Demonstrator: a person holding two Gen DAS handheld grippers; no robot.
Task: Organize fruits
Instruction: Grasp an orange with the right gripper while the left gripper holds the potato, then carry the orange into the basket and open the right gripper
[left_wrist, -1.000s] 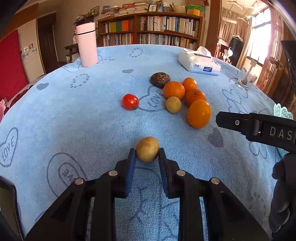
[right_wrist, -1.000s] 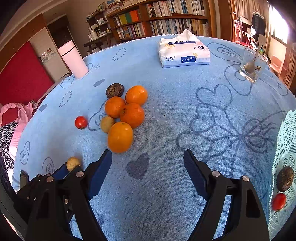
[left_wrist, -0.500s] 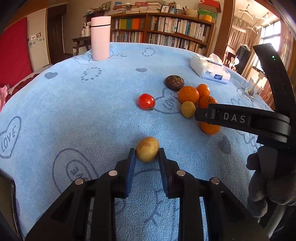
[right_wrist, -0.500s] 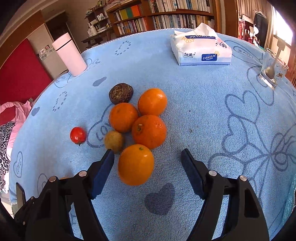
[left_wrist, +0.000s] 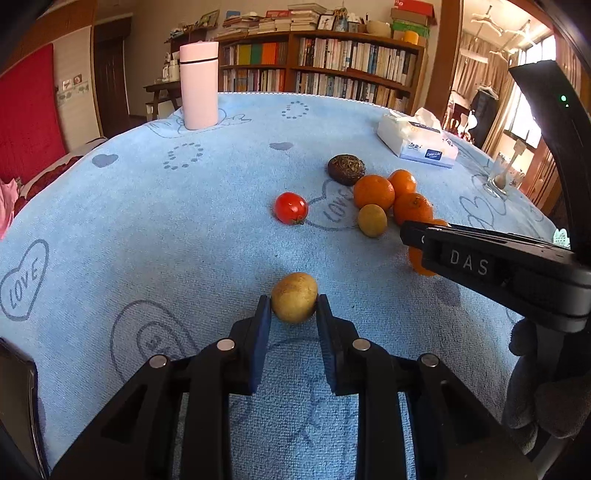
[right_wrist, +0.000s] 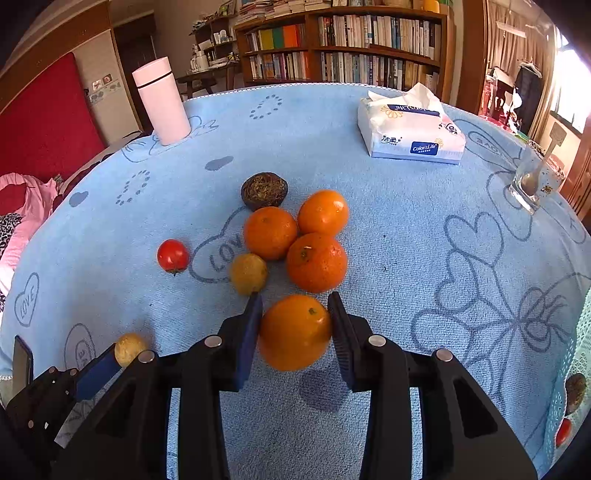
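Since a second ago the right gripper (right_wrist: 294, 308) has travelled forward from open cloth to the fruit pile, and its jaws, then spread wide with nothing between them, now sit against both sides of the nearest orange (right_wrist: 294, 332), gripping it. The left gripper (left_wrist: 293, 310) has stayed clamped on the small yellow-brown fruit (left_wrist: 294, 297), which rests low over the blue towel-covered table (left_wrist: 147, 221).

Just beyond the held orange lie three more oranges in a tight cluster: one (right_wrist: 317, 262) directly ahead, one (right_wrist: 270, 232) to its left and one (right_wrist: 323, 212) behind. A second small yellow-brown fruit (right_wrist: 248, 273) touches the cluster's left side, close to the right gripper's left fingertip. A dark, wrinkled round fruit (right_wrist: 264, 190) sits behind the cluster, and a cherry tomato (right_wrist: 172, 255) lies apart to the left, beside a "LOVE" heart printed on the cloth.

Farther back stand a pink cylindrical bottle (right_wrist: 161, 101) at the left and a pack of tissues (right_wrist: 410, 129) at the right, with a glass holding a spoon (right_wrist: 533, 181) near the right edge. At the far right edge of the right wrist view, a pale lace mat (right_wrist: 561, 398) carries another dark fruit (right_wrist: 575, 387) and a red one (right_wrist: 563, 432), both partly cut off.
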